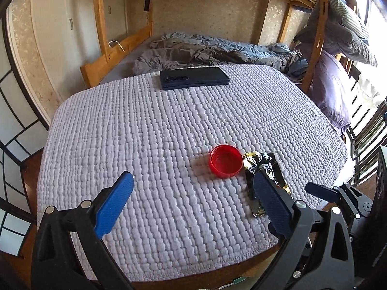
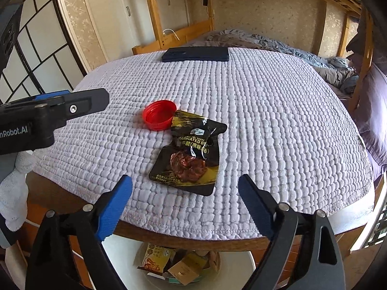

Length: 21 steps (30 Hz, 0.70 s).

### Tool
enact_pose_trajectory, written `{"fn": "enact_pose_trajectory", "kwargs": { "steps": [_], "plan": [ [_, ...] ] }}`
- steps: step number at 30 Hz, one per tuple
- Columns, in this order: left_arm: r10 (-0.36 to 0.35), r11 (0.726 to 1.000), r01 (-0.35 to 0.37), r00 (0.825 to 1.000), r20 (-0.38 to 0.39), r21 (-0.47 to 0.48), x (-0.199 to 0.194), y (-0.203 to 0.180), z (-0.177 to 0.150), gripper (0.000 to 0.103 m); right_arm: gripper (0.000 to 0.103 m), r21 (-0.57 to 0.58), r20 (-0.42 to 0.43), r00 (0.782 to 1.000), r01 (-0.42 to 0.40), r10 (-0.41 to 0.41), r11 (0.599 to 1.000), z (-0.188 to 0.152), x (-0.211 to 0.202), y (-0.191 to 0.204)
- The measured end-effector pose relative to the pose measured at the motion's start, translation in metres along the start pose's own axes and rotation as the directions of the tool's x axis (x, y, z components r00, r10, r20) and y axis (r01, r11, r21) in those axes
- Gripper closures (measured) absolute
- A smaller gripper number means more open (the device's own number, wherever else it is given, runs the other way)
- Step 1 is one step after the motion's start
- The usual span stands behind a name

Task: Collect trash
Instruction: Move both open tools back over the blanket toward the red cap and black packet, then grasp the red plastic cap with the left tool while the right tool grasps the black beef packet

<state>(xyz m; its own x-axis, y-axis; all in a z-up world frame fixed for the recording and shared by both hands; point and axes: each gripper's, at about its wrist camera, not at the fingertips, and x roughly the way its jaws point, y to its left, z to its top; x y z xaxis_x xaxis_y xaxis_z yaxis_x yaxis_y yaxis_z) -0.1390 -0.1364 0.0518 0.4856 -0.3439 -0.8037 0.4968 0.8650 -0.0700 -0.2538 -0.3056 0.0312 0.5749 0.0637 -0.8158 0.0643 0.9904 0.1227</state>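
A red bottle cap (image 1: 226, 161) lies open side up on the quilted lilac table cover (image 1: 145, 133), touching a black and gold snack wrapper (image 1: 268, 166) on its right. In the right wrist view the cap (image 2: 159, 118) sits left of the wrapper (image 2: 191, 154). My left gripper (image 1: 193, 181) is open and empty, just short of the cap. My right gripper (image 2: 185, 181) is open and empty, just short of the wrapper's near edge. The left gripper's finger (image 2: 82, 102) shows at the left of the right wrist view.
A dark phone (image 1: 193, 78) lies at the table's far edge. A white bin (image 2: 183, 265) with several wrappers stands under the near edge. A bunk bed (image 1: 217, 50) with crumpled bedding is behind the table.
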Motion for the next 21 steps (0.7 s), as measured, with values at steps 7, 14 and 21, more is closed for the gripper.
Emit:
{"fn": "enact_pose_trajectory", "kwargs": {
  "steps": [7, 14, 21],
  "plan": [
    [-0.022, 0.998, 0.025, 0.998, -0.065, 0.050, 0.037, -0.009, 0.013, 0.007, 0.022, 0.002, -0.010, 0.999, 0.052, -0.052, 0.999, 0.009, 0.023, 0.004],
    [-0.047, 0.993, 0.062, 0.989, -0.137, 0.105, 0.064, -0.020, 0.016, 0.019, 0.027, -0.039, 0.000, 0.995, 0.095, -0.095, 0.995, 0.018, 0.037, 0.012],
    [-0.069, 0.984, 0.097, 0.980, -0.185, 0.148, 0.080, -0.025, 0.015, 0.030, 0.031, -0.036, -0.012, 0.995, 0.094, -0.094, 0.995, 0.022, 0.047, 0.011]
  ]
}}
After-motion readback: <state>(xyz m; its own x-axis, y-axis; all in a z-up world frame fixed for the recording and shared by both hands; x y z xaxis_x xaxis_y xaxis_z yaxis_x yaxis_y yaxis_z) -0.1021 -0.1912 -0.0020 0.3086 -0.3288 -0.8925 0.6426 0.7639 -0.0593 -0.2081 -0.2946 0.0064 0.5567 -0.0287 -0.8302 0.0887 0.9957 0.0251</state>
